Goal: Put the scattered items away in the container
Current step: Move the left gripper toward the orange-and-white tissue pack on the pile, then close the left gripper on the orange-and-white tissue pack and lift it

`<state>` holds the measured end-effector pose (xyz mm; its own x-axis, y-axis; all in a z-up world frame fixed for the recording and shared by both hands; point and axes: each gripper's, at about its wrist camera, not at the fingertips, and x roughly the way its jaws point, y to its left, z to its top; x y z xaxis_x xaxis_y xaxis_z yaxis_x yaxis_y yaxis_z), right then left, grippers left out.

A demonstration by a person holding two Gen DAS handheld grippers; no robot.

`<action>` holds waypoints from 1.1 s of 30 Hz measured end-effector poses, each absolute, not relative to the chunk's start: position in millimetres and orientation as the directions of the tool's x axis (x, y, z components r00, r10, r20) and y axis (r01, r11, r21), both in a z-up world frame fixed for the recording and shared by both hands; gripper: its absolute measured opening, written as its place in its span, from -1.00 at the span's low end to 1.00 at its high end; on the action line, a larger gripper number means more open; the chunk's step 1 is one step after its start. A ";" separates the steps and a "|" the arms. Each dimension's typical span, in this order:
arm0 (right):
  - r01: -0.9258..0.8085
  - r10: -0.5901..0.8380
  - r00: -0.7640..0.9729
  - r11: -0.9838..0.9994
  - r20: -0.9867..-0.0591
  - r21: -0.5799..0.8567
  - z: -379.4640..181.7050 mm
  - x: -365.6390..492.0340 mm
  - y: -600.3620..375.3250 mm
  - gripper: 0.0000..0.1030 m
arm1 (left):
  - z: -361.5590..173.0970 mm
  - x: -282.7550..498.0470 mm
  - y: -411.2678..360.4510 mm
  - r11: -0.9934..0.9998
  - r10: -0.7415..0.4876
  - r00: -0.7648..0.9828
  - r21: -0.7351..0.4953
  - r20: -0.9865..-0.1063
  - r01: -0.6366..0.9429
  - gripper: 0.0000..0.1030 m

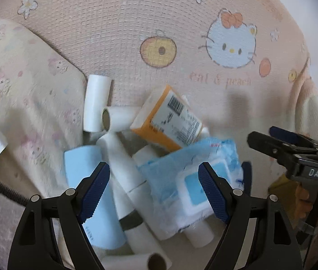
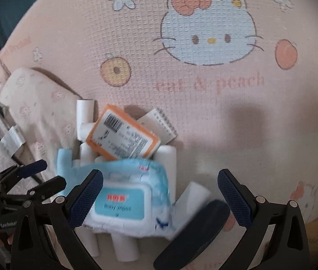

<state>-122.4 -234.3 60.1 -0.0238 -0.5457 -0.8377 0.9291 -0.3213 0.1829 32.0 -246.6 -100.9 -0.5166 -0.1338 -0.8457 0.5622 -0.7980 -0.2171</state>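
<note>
I'm hovering both grippers over the heap inside the pink cartoon-cat container [image 2: 203, 103], and nothing is in either one. My left gripper [image 1: 154, 193] is holding its fingers wide apart over the pile; between them I'm seeing white paper rolls [image 1: 125, 168] and the edge of a light blue flat pack [image 1: 96, 202]. My right gripper [image 2: 160, 193] is gaping wide as well, its left finger just in front of the blue wet-wipes pack [image 2: 125, 193], which is lying label-up on top of the rolls. Whether that finger is touching the pack, I can't tell.

The orange box [image 2: 123, 132] with a barcode is sitting tilted above the wipes, leaning on the rolls, and a small spiral notepad [image 2: 161, 123] is peeking out just behind it. A dark blue object [image 2: 194, 236], blurred, is lying low between my right fingers; I can't make out what it is. A pale printed cloth [image 1: 24, 85] is draping down the container's left side, beside the pile. In the left wrist view, a hand [image 1: 311, 204] is gripping the right tool's handle.
</note>
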 end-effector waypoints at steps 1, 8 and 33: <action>0.931 -0.540 -0.012 -0.313 -0.842 0.187 62.1 -125.9 -243.2 0.98 | -99.3 29.0 -251.5 -0.790 -0.128 -0.526 -0.234 -0.841 0.567 0.63; 0.925 -0.512 0.113 -0.260 -0.851 0.279 55.5 -155.8 -288.5 0.98 | -95.9 5.7 -279.5 -0.771 -0.123 -0.524 -0.251 -0.843 0.585 0.63; 0.616 -0.562 0.449 -0.369 -0.695 0.696 -40.1 -180.7 -310.8 0.32 | -145.2 -58.8 -300.7 -0.734 -0.057 -0.500 -0.303 -0.864 0.608 -0.03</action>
<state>-180.7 -310.8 -40.1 0.4488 -0.5616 -0.6951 0.6160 -0.3691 0.6959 -58.8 -300.7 -145.2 -0.4998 -0.0567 -0.8643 0.6077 -0.7340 -0.3032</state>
